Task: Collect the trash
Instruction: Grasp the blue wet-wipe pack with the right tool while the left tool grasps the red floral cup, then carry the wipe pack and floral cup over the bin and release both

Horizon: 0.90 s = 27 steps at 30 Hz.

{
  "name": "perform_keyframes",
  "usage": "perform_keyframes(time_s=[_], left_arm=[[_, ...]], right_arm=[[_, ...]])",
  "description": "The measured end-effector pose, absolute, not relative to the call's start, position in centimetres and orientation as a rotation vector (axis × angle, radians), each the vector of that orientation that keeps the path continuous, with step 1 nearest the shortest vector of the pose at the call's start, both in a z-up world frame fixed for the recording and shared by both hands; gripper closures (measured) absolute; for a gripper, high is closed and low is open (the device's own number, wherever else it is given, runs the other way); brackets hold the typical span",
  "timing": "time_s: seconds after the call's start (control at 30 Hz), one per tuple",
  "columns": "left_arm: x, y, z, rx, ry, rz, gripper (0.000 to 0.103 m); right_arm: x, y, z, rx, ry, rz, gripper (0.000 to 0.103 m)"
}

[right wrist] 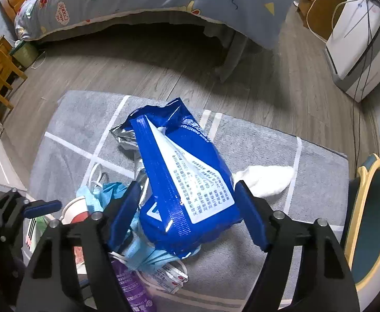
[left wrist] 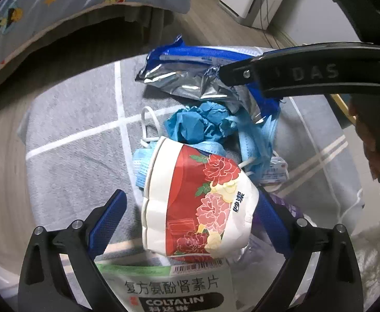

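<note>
Trash pile sits on the grey rug (right wrist: 80,119), mid-frame in both views. Right gripper (right wrist: 184,197) has its fingers partly open, straddling the blue wipes pack (right wrist: 187,179), pads beside it but not yet pressing. Left gripper (left wrist: 190,202) is wide open around the flowered paper cup (left wrist: 197,202), w/ nothing held. Centre each item, then close gently so neither squirts out. Bin (right wrist: 372,221) at right edge.

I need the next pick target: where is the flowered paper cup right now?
In the left wrist view the flowered paper cup lies on its side on the grey mat, between the left gripper's open fingers, just below the crumpled blue glove.
</note>
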<state>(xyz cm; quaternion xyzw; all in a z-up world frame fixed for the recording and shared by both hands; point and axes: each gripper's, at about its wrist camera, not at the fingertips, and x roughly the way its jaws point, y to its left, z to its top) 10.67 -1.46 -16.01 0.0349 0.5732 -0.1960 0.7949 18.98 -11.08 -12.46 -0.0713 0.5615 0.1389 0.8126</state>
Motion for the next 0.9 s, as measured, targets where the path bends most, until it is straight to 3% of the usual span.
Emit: perform_keyframes(time_s=[0.17,0.23,0.47,0.9], left_arm=[[10.9,-1.6,-16.0,0.073,1.239,-0.455,0.012],[10.8,-1.9,-15.7,0.087,1.235,-0.471,0.026],[10.7,-2.5,-15.2,0.127,1.234,-0.456,0.027],[10.3,-0.4,-9.8,0.043,1.07,-0.404,0.027]], right_arm=[[19.0,-11.2,-12.4,-0.147,1.208,0.313,0.036],[18.9,-11.5,-12.1,-0.127,1.209,0.313,0.037],[18.2,-12.4,-10.8,-0.114,1.191,0.307,0.038],[16.7,-14.6,-5.4,-0.056,1.081,0.284,0.038]])
